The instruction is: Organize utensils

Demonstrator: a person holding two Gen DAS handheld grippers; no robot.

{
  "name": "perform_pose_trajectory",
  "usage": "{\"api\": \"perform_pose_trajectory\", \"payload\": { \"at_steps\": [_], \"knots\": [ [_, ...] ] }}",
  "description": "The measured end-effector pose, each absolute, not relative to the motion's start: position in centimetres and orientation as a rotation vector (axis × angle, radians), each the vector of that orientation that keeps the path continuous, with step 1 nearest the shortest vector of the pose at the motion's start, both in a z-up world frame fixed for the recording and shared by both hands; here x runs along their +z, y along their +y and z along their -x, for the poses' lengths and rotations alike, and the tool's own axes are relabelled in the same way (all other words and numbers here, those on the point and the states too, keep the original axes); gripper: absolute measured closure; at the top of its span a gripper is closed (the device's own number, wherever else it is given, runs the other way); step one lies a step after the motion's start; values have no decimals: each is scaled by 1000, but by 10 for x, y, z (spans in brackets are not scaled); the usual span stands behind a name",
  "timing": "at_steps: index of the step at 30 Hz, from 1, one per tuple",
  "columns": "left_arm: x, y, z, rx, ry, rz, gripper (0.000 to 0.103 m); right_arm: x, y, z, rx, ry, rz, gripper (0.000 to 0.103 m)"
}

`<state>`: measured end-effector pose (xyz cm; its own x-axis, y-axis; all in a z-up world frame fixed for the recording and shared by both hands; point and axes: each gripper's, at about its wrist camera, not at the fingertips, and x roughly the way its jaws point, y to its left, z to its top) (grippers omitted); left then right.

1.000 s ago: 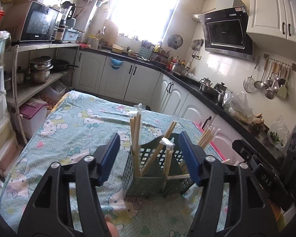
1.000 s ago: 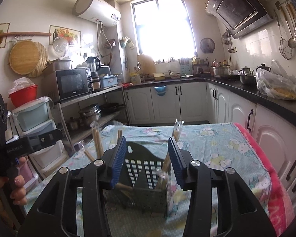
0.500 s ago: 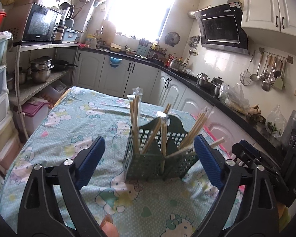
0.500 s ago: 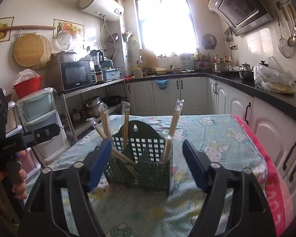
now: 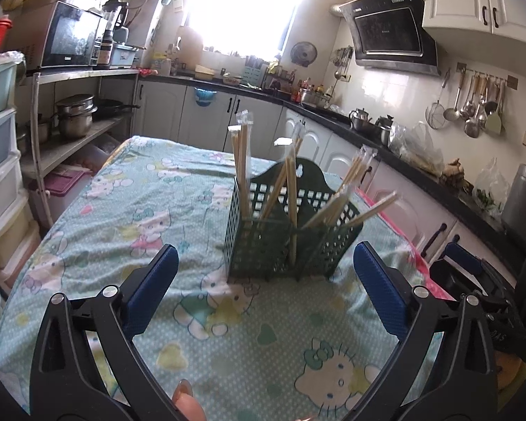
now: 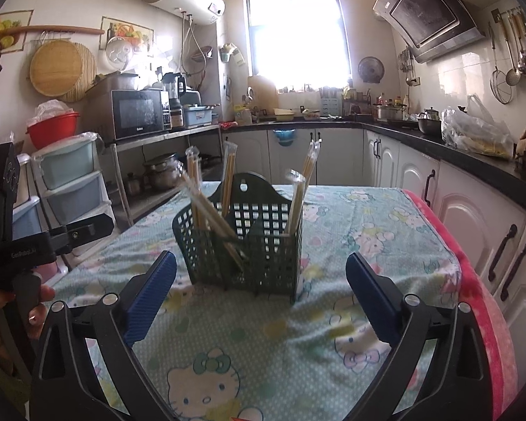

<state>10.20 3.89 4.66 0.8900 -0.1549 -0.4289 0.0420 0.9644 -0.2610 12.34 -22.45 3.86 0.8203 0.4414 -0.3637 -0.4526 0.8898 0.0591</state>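
Note:
A dark green slotted utensil basket (image 5: 287, 235) stands upright on the table, holding several pairs of wrapped wooden chopsticks (image 5: 242, 161) that lean at different angles. It also shows in the right wrist view (image 6: 249, 242) with its chopsticks (image 6: 228, 175). My left gripper (image 5: 263, 287) is open and empty, set back from the basket on its near side. My right gripper (image 6: 259, 291) is open and empty, also set back from the basket. The right gripper's body (image 5: 480, 291) shows at the right edge of the left wrist view.
The table wears a green cartoon-cat cloth (image 5: 140, 217) with a pink edge (image 6: 473, 280) on its right side. White cabinets (image 6: 473, 217) and a black counter run along the right. A metal shelf with pots (image 5: 73, 119) and plastic drawers (image 6: 66, 182) stand at the left.
Both grippers opened wide, letting go of the basket, and pulled back from it. The basket now stands free on the cloth, farther from both cameras.

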Motion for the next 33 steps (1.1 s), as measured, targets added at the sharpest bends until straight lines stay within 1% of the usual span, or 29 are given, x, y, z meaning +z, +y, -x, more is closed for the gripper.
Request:
{"api": "perform_pose_trajectory", "payload": {
  "at_steps": [14,22,27,33],
  "knots": [
    [8,26,-81,-84,529,194,11,-1,-219,-103,445,458,66,7],
    [-7,18,-70,-74,503,191,11,-20,-223,-95,440,471,42,7],
    [-7,14,-64,-60,457,169,11,-24,-223,-87,433,436,47,7],
    [-7,13,-57,-65,400,186,11,-23,-231,-74,421,343,29,7]
  ]
}}
